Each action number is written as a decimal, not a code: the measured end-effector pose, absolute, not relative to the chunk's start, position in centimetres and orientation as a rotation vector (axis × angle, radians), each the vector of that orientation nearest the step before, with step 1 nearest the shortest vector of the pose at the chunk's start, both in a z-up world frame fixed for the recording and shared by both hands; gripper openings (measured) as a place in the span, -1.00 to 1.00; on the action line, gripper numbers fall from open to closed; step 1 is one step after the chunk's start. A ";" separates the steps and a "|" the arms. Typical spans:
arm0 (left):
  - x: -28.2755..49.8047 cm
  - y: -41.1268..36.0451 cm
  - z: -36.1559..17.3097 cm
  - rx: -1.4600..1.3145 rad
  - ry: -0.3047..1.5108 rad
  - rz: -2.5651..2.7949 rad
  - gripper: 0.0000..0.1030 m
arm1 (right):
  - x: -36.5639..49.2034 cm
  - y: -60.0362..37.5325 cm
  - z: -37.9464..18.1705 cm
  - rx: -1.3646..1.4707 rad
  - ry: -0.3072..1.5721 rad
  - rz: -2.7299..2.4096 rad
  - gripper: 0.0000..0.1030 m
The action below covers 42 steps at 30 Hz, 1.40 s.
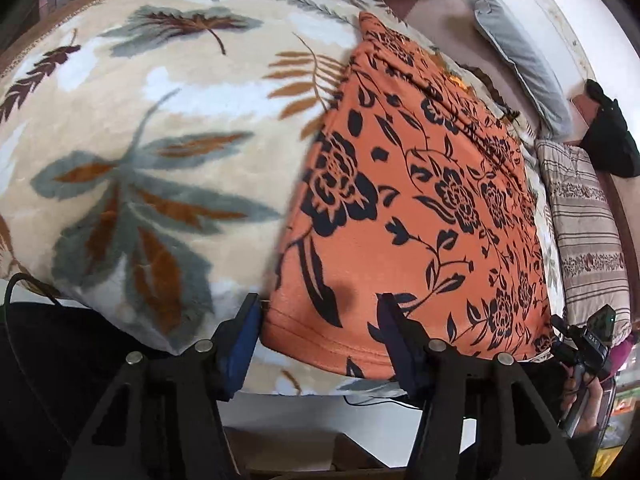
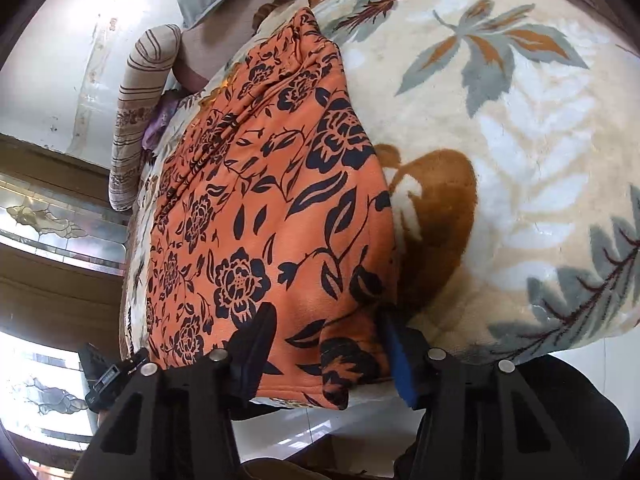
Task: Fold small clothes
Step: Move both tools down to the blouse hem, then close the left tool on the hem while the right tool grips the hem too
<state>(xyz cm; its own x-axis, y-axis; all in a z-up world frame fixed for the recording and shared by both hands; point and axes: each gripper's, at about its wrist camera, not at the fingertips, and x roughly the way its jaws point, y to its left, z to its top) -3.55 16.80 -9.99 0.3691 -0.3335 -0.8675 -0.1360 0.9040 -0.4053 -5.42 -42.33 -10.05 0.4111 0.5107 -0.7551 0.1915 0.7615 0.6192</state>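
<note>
The orange floral garment (image 1: 404,200) is lying flat on the leaf-patterned blanket (image 1: 160,128) covering the bed. The left gripper (image 1: 320,320) and right gripper (image 2: 328,336) are each straddling a near corner, jaws partly spread, not visibly pinching.

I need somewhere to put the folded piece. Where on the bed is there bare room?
The leaf-print blanket lies bare on the orange floral garment's long side away from the pillows. The other side is crowded: the striped pillow and grey pillow border it closely.
</note>
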 end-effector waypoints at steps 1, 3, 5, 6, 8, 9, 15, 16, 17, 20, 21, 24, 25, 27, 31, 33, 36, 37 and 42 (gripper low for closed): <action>-3.6 16.7 -10.1 -0.440 1.198 -0.117 0.19 | -5.4 -42.3 -10.0 0.716 1.153 0.223 0.07; -3.5 16.7 -10.5 -0.445 1.203 -0.105 0.22 | -5.4 -42.4 -10.1 0.720 1.156 0.219 0.08; -3.6 16.9 -10.4 -0.452 1.205 -0.106 0.26 | -5.3 -42.5 -10.3 0.728 1.160 0.220 0.13; -3.6 16.9 -10.3 -0.455 1.203 -0.102 0.27 | -5.3 -42.5 -10.3 0.729 1.159 0.222 0.15; -3.8 17.0 -10.1 -0.449 1.196 -0.089 0.29 | -5.4 -42.5 -10.2 0.730 1.155 0.224 0.16; -3.8 17.2 -10.2 -0.447 1.197 -0.087 0.29 | -5.4 -42.5 -10.2 0.730 1.155 0.224 0.16; -3.6 16.5 -10.0 -0.365 1.201 -0.079 -0.72 | -5.3 -41.8 -10.1 0.681 1.173 0.226 -0.14; -3.5 16.5 -9.9 -0.376 1.195 -0.087 -0.81 | -5.3 -41.8 -10.1 0.671 1.182 0.213 -0.56; -3.6 17.0 -9.6 -0.412 1.179 -0.108 -0.85 | -5.3 -41.8 -10.2 0.658 1.191 0.192 -0.60; -3.9 17.2 -7.6 -0.410 1.104 -0.124 -0.85 | -5.4 -41.8 -9.7 0.642 1.175 0.185 -0.78; -3.9 17.2 -6.8 -0.418 1.079 -0.135 -0.85 | -5.5 -41.9 -9.4 0.649 1.161 0.186 -0.78; -3.4 17.2 -5.9 -0.415 1.049 -0.143 -0.84 | -5.9 -42.9 -8.5 0.697 1.117 0.192 -0.78; -3.1 17.1 -6.2 -0.400 1.066 -0.143 -0.83 | -5.9 -43.2 -8.5 0.707 1.115 0.183 -0.78; -2.7 16.6 -7.4 -0.379 1.121 -0.126 -0.82 | -5.6 -43.4 -9.5 0.712 1.171 0.155 -0.70; -2.8 15.8 -8.9 -0.331 1.178 -0.085 -0.17 | -5.1 -42.5 -10.1 0.647 1.240 0.125 -0.01; -2.8 15.7 -8.9 -0.337 1.163 -0.089 0.10 | -4.9 -42.2 -10.0 0.626 1.247 0.108 0.55; -2.6 15.5 -9.0 -0.316 1.158 -0.100 0.09 | -4.5 -41.7 -10.2 0.582 1.258 0.112 0.54; -2.6 15.5 -9.1 -0.314 1.161 -0.102 -0.21 | -4.5 -41.7 -10.3 0.590 1.255 0.115 0.43; -2.2 15.6 -8.8 -0.305 1.167 -0.094 -0.87 | -4.7 -42.7 -10.3 0.628 1.251 0.135 -0.88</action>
